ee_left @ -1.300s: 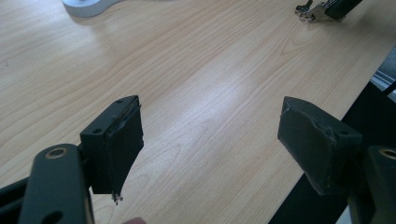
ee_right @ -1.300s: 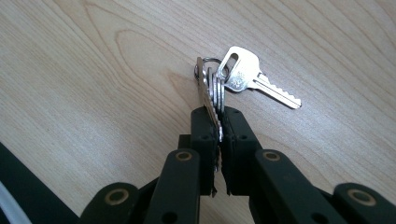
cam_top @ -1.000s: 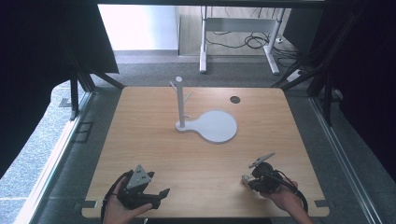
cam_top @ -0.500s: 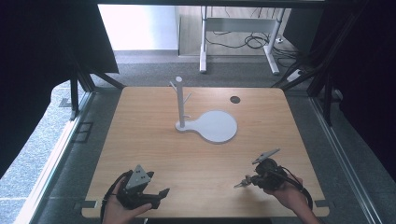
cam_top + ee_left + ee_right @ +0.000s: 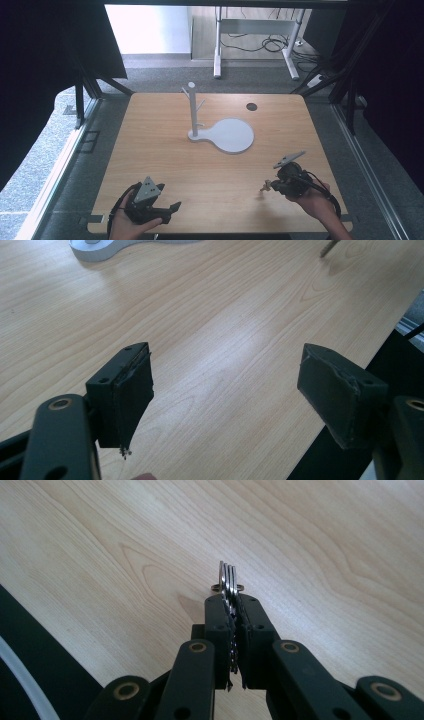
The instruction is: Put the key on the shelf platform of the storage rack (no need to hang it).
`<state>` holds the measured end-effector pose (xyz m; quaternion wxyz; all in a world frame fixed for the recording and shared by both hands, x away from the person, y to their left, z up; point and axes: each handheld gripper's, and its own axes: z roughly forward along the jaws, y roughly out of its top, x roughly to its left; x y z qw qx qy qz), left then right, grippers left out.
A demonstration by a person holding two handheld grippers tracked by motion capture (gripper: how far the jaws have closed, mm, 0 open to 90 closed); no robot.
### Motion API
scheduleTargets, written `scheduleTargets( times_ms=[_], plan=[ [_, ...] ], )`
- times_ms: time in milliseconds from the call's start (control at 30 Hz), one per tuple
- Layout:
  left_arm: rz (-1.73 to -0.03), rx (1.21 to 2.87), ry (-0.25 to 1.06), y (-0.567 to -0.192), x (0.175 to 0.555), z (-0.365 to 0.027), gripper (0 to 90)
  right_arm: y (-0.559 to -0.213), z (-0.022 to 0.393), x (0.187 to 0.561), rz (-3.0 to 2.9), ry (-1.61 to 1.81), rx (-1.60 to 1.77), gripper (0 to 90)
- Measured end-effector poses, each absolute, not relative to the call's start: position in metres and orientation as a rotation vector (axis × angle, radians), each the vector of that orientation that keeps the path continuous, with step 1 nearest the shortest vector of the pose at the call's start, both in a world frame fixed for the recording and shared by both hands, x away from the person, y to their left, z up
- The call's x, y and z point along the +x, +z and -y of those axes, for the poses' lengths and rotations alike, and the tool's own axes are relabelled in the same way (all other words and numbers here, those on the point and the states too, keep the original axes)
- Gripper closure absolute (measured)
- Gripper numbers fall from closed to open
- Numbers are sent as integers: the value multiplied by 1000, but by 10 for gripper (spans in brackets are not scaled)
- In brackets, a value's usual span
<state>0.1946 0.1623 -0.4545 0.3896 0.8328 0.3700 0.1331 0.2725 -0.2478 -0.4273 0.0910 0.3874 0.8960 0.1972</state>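
- Carrying the key ring (image 5: 228,580) pinched in your fully closed right gripper (image 5: 233,611), keep the squeeze firm.
- Aim it at a peg on the white stand (image 5: 193,107).
- Leave your left gripper (image 5: 235,390) wide open and empty.

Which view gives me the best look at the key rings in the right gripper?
The right gripper view: the key rings stick out edge-on, clamped between the right gripper jaws. The high view shows a small blurred shape; the left gripper view catches a sliver.

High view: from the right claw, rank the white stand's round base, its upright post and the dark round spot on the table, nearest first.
1. Round base, mid-table, up and left of the right claw.
2. Upright post, farther left.
3. Dark spot, near the far edge; close to the post, a narrow call.
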Motion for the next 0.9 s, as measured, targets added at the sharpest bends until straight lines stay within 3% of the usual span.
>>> scheduleTargets(
  times_ms=[900],
  plan=[
    [-942, 2115, 341, -454, 195, -163, 226, -406, 245, 283, -2667, 612, 1124, 850]
  ],
)
